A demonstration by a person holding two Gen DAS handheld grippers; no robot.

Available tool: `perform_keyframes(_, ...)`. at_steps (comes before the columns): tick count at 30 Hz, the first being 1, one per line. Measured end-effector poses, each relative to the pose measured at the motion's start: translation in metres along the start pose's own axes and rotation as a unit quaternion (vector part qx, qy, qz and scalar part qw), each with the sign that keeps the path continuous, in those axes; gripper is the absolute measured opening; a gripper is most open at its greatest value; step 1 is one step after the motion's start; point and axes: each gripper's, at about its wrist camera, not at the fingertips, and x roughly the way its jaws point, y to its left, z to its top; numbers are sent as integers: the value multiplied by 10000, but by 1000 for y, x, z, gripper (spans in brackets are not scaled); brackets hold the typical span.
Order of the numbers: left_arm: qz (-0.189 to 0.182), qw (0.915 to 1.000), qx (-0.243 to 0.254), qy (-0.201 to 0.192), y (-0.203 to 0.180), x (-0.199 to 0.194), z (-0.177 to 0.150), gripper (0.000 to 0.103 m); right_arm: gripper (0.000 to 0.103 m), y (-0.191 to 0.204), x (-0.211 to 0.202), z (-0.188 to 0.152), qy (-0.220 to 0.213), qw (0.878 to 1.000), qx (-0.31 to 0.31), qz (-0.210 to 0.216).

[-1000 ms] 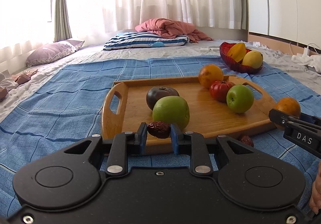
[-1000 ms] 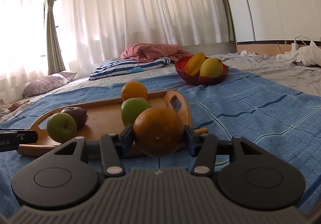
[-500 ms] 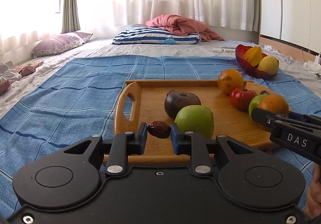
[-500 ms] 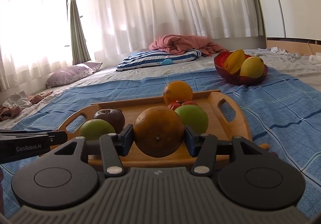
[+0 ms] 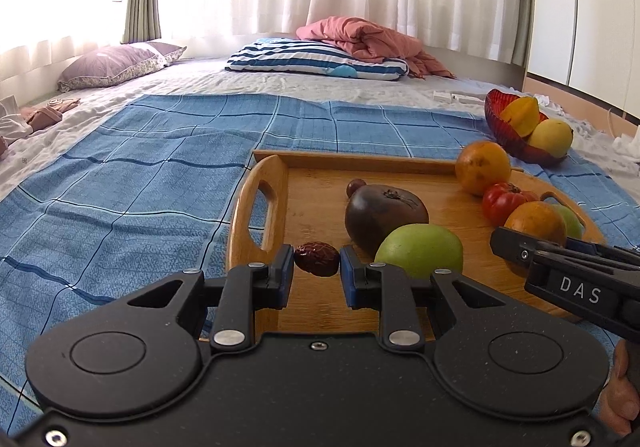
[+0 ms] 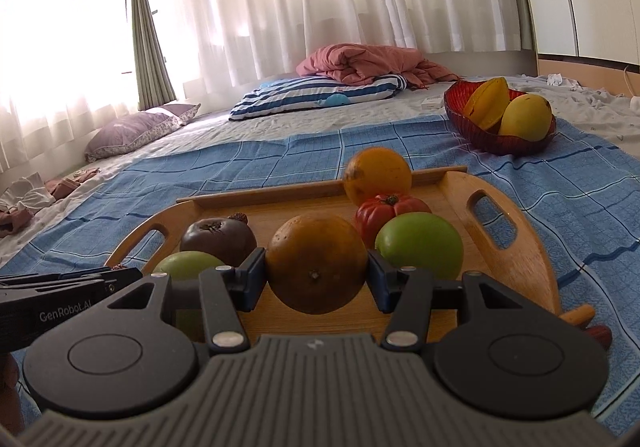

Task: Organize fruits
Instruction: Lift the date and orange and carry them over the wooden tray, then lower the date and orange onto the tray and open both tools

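My left gripper [image 5: 317, 265] is shut on a small wrinkled red date [image 5: 317, 264], held over the near left part of the wooden tray [image 5: 320, 183]. My right gripper [image 6: 317, 279] is shut on an orange [image 6: 317, 263] above the tray's near edge [image 6: 532, 271]. On the tray lie a dark purple fruit [image 5: 386, 213], a green fruit [image 5: 420, 251], a second orange [image 5: 483, 167], a red tomato [image 5: 504, 201], a green apple [image 6: 420, 245] and another small date [image 5: 355, 187]. In the left wrist view the right gripper [image 5: 560, 267] shows at the right with its orange [image 5: 536, 223].
The tray sits on a blue checked blanket [image 5: 140, 175] spread over a bed. A red bowl [image 6: 480, 131] with yellow fruits stands at the back right. A striped pillow [image 5: 316, 61], a pink quilt [image 5: 360, 37] and a purple pillow [image 5: 116, 63] lie further back. A small red date [image 6: 598, 335] lies on the blanket by the tray's near right corner.
Both grippers have moved in over the tray with their fruits still held. The tray now looks closer and larger in both views, and the date is over the tray floor.
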Motion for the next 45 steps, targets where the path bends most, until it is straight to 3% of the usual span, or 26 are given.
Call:
perform_keyframes(13,-31,9998,54,165,-3,14,0,24,56,5,23,0,601,9979,-64,-253)
perform_keyframes(38,-24,9994,65,350,-6,27,-2,24,57,6,24,0,604,9977,-132,-273)
perform_keyframes(45,1,9996,63,288,-6,23,-3,37,59,6,21,1,598,9978,-170,-250)
